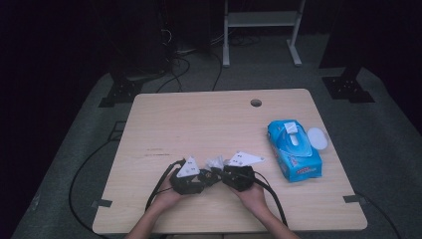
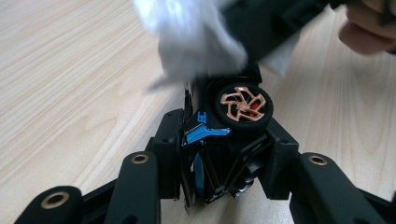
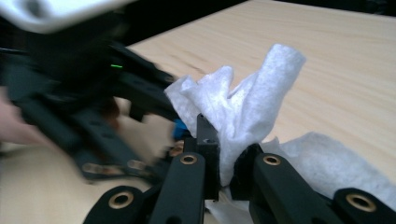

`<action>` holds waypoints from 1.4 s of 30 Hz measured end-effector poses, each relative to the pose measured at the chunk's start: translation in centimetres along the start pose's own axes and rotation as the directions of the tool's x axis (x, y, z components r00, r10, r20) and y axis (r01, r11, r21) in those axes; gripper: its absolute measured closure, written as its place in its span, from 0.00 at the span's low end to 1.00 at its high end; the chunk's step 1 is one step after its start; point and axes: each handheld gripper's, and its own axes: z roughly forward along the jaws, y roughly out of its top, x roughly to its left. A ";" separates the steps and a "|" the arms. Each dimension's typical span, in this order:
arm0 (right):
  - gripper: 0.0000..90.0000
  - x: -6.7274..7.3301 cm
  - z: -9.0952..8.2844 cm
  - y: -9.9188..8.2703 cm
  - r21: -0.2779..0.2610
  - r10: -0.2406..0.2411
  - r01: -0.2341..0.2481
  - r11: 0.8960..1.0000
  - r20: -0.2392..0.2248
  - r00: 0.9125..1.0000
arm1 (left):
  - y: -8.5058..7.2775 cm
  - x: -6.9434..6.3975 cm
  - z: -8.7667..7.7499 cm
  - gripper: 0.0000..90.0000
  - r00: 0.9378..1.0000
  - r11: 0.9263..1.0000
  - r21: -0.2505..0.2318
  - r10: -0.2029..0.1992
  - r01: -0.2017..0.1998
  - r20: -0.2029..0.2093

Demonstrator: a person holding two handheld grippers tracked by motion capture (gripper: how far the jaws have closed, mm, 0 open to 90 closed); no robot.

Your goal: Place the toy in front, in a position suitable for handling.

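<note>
A black and blue toy car (image 2: 219,135) with a copper-spoked wheel (image 2: 243,105) is clamped between the jaws of my left gripper (image 2: 224,154), which is shut on it. A crumpled white wipe (image 3: 243,112) is pinched in my right gripper (image 3: 226,172), shut on it. In the left gripper view the wipe (image 2: 196,42) presses onto the car from above, blurred. From the high view, both grippers meet near the table's front edge, left gripper (image 1: 196,179) and right gripper (image 1: 226,177) tip to tip, with the wipe (image 1: 215,162) between them.
A blue wipes pack (image 1: 293,149) with its white lid (image 1: 317,138) flipped open lies at the right of the wooden table (image 1: 199,119). A cable hole (image 1: 256,103) sits near the far edge. Cables trail off the front edge.
</note>
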 end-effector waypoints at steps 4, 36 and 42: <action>0.94 1.7 1.1 0.0 0.002 -0.028 0.028 1.000 -0.072 0.997 | 0.0 0.0 0.0 0.64 1.000 1.000 0.000 0.000 0.000 -0.001; 0.94 -3.4 -3.2 -0.7 0.012 -0.072 0.071 0.997 0.183 0.980 | 0.0 0.0 0.0 0.64 1.000 1.000 0.001 0.013 -0.013 0.006; 0.94 -3.8 -3.4 -0.7 0.012 -0.071 0.070 0.997 0.189 0.979 | -0.1 0.0 0.0 0.64 1.000 1.000 -0.005 0.009 -0.009 0.004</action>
